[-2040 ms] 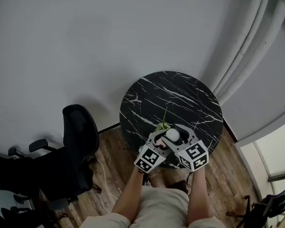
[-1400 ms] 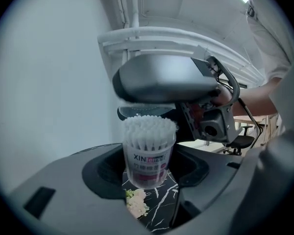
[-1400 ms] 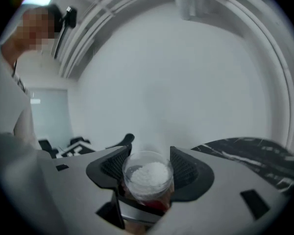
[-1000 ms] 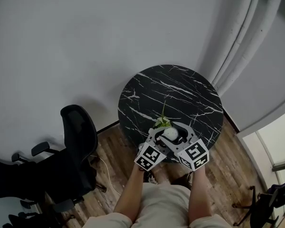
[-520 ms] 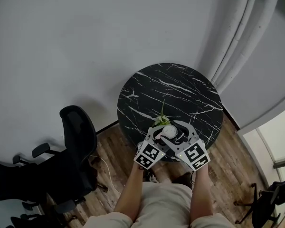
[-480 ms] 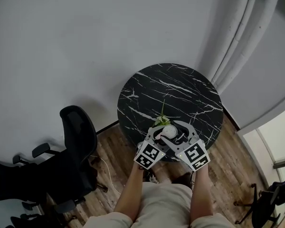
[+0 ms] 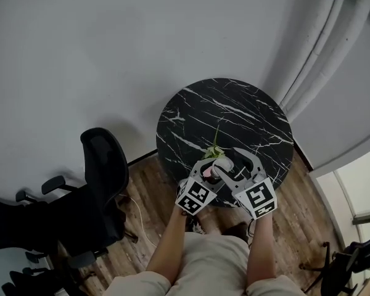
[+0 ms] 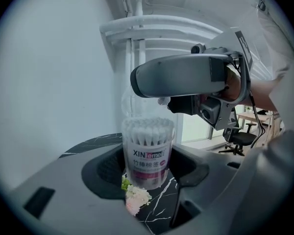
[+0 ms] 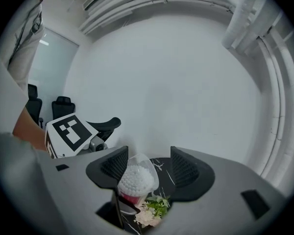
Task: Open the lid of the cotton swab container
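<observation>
Since half a second ago the right gripper (image 9: 149, 166) has shifted a little up and to the right in the head view, while the left gripper (image 8: 146, 169) has stayed closed on the cotton swab container. That clear round plastic tub with a pink label, packed with white swab tips (image 8: 148, 151), stands upright at the near edge of the round black marble bench with white veins (image 7: 234, 113), its sides touching both of the left gripper's pads.

The right gripper's jaws stand well apart. Its own view looks down on the swab tips, which sit nearer its left pad, but contact cannot be made out. A clear plastic lid (image 9: 141, 161) domes over the tips. Whether it is seated or lifted is hard to tell, since in the left gripper view its top is cut off behind the right gripper's grey jaw.

A small sprig of pale artificial flowers with green leaves (image 9: 149, 212) lies on the bench just beside the container's base, partly hidden by the gripper bodies. A black office chair (image 7: 105, 165) stands on the wooden floor to the left.
</observation>
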The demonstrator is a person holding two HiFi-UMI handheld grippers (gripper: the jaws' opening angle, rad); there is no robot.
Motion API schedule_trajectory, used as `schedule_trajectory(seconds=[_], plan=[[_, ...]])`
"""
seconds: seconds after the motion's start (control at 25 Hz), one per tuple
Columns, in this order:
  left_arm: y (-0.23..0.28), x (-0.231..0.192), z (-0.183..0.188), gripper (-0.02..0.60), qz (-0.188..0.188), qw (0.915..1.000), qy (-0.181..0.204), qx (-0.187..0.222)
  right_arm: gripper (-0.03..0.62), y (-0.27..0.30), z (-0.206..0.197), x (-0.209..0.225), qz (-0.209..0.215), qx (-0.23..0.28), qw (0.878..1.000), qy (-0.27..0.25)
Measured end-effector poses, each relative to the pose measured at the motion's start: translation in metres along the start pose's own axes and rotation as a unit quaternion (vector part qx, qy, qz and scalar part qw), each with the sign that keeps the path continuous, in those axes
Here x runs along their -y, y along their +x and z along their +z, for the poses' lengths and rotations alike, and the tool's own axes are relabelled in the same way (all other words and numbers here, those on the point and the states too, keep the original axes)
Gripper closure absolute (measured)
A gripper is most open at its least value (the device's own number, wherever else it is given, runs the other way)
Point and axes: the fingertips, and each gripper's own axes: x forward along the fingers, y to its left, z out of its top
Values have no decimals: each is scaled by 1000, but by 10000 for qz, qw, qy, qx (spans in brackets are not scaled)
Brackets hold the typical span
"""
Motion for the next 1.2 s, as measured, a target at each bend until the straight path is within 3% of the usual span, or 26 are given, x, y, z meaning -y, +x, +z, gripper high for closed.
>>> schedule_trajectory(seconds=[0.48, 1.2], plan=[[6, 9, 3, 318, -71, 9999, -7, 79, 309, -16, -11, 33, -845, -181, 9962, -104], [8, 9, 3, 318, -28, 10000, -36, 42, 309, -29, -35, 61, -1316, -333, 9906, 163]])
